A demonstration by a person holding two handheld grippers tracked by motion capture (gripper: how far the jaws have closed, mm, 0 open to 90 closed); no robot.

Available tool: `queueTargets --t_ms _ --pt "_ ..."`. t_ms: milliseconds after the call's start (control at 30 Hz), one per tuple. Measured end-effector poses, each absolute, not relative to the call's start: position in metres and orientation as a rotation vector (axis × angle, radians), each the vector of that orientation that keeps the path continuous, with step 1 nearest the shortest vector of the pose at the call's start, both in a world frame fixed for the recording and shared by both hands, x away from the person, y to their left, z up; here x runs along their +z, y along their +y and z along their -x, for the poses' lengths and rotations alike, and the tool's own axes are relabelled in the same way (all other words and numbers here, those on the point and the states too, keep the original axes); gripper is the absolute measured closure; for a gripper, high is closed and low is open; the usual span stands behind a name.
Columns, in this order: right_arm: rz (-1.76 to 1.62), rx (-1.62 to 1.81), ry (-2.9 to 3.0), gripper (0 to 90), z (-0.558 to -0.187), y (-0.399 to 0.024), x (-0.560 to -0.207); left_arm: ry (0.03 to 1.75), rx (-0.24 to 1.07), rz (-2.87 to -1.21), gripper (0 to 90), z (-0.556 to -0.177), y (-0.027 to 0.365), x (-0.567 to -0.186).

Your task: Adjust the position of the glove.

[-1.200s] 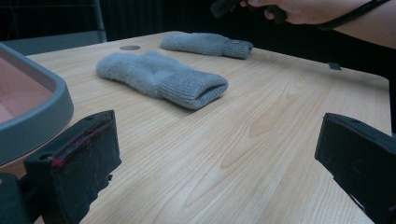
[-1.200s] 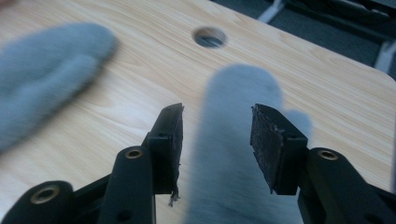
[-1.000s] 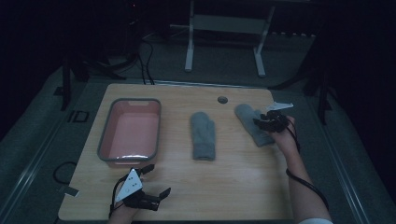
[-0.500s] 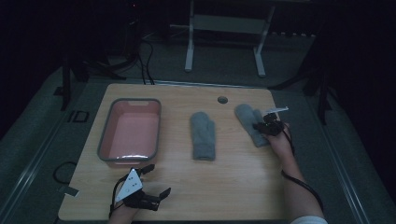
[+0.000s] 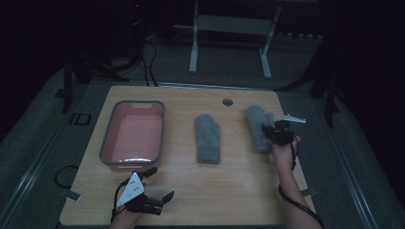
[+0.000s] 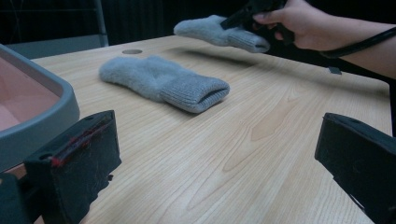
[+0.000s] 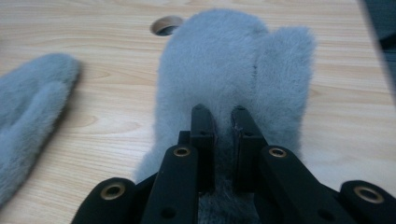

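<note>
- The right-hand mitten lies near the right edge of the tabletop, towards the far right corner, thumb to the right and fingertip end pointing at the far edge; in the left gripper view it appears lifted at the cuff end.
- It looks soft, fluffy and light (limp rather than stiff), so it will likely sag and drape from any single hold; the ribbed cuff seems the firmest place to take it.
- The right gripper has just been closing, and its jaws now pinch the fleece near the cuff.
- The second mitten lies flat mid-table, well apart.
- The pink tray stands towards the left edge, empty, its grey rim a lip to clear.
- The left gripper rests at the near left edge with jaws spread wide, holding nothing.
- Bare wood between mittens and tray leaves ample room; a round hole sits near the far edge.
</note>
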State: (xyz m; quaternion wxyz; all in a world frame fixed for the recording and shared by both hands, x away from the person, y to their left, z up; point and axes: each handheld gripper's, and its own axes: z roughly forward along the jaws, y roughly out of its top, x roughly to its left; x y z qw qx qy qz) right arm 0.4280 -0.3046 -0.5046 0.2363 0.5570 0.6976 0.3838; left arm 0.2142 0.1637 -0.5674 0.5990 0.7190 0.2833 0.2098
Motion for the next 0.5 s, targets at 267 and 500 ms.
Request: queueTargets --t_ms 267,500 --pt "-1.633 0.996 1.805 82.5 -0.398 -0.297 -0.498 0.646 0.485 -1.668 0.3 -0.213 0.163 -0.567" --pt "-1.645 0.999 1.809 82.3 -0.381 -0.294 -0.512 0.645 0.484 -1.662 0.3 -0.213 0.163 -0.566"
